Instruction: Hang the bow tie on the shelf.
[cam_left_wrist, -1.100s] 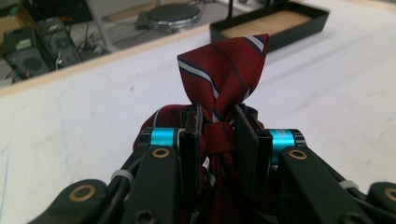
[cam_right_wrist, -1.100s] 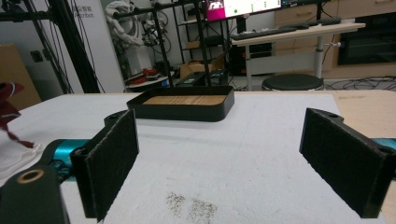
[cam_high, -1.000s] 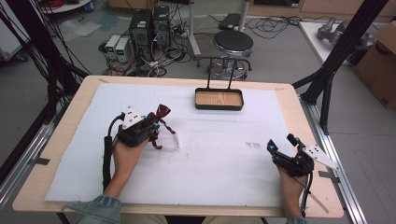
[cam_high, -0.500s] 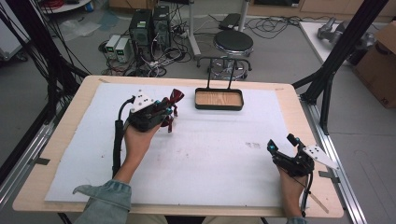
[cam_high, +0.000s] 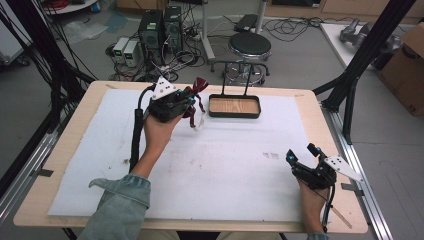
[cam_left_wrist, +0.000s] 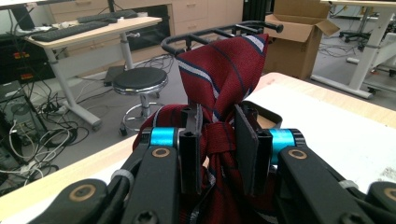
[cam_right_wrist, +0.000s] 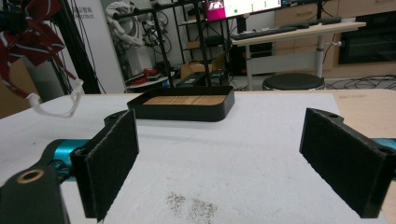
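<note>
A dark red striped tie (cam_high: 199, 89) hangs above the table, just left of the black tray (cam_high: 235, 116). My left gripper (cam_high: 191, 101) is shut on the tie's knot (cam_left_wrist: 218, 140), and the folded cloth rises above the jaws. A white strap (cam_high: 200, 121) dangles below the tie. The tray has a wooden bottom and a tall black wire handle (cam_left_wrist: 210, 35). My right gripper (cam_high: 300, 152) rests at the front right of the table, open, with nothing between its pads (cam_right_wrist: 112, 158). From there the tray (cam_right_wrist: 187, 109) lies ahead and the tie (cam_right_wrist: 32, 37) hangs at the upper left.
A white sheet (cam_high: 225, 165) covers the wooden table, with faint dark specks (cam_high: 270, 155) near the right gripper. A stool (cam_high: 249, 47) and computer boxes (cam_high: 160, 27) stand on the floor beyond the far edge. Black frame posts (cam_high: 365, 55) flank the table.
The left gripper has carried the tie away from the person and to the right, up beside the tray. The right gripper has stayed put.
</note>
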